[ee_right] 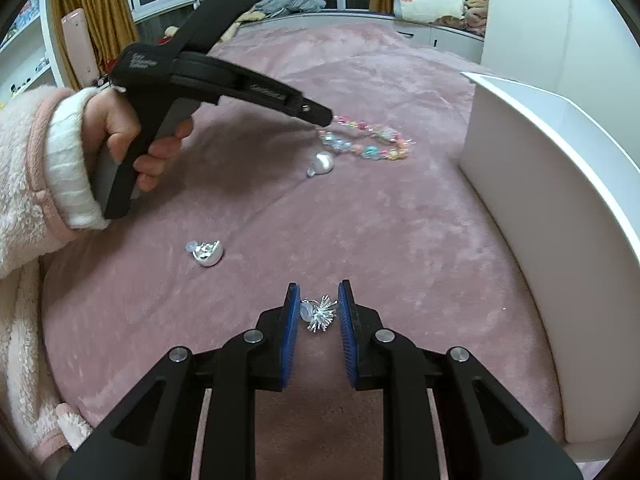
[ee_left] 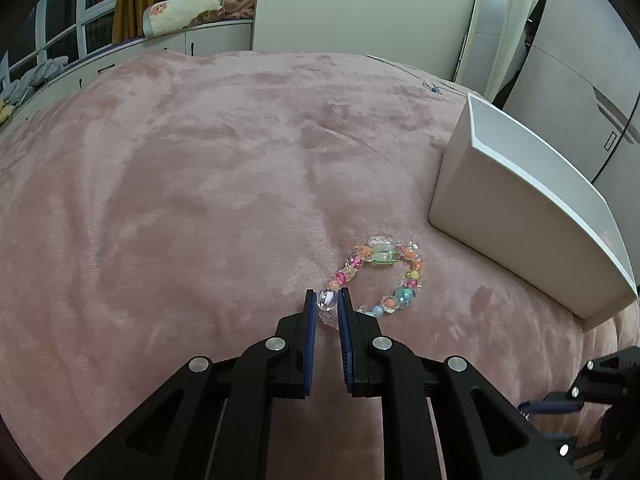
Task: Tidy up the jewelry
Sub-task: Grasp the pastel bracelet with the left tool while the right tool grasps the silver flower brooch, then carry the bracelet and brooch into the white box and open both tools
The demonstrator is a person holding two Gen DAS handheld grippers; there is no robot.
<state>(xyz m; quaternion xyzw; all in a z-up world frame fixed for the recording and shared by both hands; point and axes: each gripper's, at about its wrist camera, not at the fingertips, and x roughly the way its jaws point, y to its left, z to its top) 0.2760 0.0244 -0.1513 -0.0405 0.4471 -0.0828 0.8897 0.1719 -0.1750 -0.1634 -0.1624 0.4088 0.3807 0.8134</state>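
A bracelet of colourful beads (ee_left: 404,294) lies on the pink blanket beside the white box (ee_left: 520,208). My left gripper (ee_left: 327,300) is shut on a clear bead at the bracelet's near end. In the right wrist view a hand holds that left gripper (ee_right: 325,119), with its tip at the bracelet (ee_right: 368,150). My right gripper (ee_right: 318,308) is shut on a silver spiky earring (ee_right: 322,314), whose clear back touches the left pad. A pearl earring (ee_right: 324,162) and a shiny silver ball earring (ee_right: 208,254) lie loose on the blanket.
The white box (ee_right: 520,152) stands along the right side, its open top tall above the blanket. The pink plush blanket (ee_right: 400,240) covers the whole bed. A fluffy pink sleeve (ee_right: 24,160) is at the left. White cabinets and windows lie beyond the bed.
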